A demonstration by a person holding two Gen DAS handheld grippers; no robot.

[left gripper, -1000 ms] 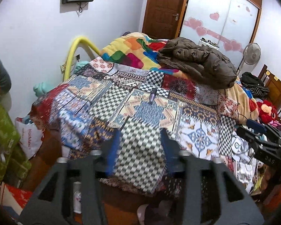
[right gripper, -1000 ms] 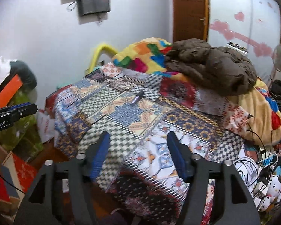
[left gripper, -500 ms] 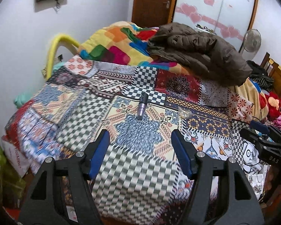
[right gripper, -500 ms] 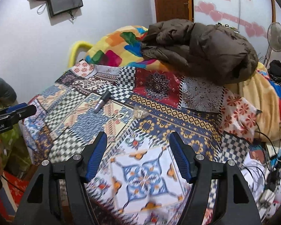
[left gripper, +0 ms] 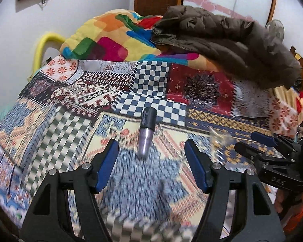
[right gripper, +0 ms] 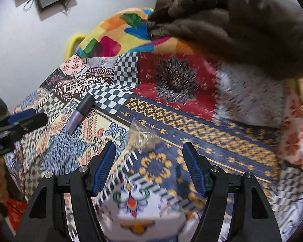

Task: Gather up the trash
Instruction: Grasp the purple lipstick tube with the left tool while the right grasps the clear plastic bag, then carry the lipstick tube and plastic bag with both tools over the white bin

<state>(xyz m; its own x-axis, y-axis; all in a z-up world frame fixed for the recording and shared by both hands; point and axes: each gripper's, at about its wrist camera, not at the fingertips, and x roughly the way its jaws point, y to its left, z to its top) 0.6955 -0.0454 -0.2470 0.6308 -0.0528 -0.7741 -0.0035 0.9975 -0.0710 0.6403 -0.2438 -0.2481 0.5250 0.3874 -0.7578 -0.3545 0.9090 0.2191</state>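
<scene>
Your left gripper (left gripper: 151, 149) hangs low over the patchwork bedspread (left gripper: 74, 109), its two blue-padded fingers (left gripper: 108, 164) spread wide with nothing between them, aimed toward the head of the bed. Straight ahead of it, just past the fingertips, lies one small tube (left gripper: 146, 133) with a black cap and a lilac body; its long axis runs away from you, cap end farthest, body end nearest the gap. Your right gripper (right gripper: 149, 151) is level with the left and beside it, jaws likewise wide apart and holding nothing (you can see its blue tips at the right edge of the left camera). One crumpled clear plastic bag (right gripper: 142, 136) sits on the bedspread just ahead of its fingertips, a little left of centre; the bag is bunched, so no clear direction shows. From this side the tube lies slanted, cap up and to the right. A single brown jacket (left gripper: 222, 40) is heaped on a bright blanket (left gripper: 111, 40) farther back.
</scene>
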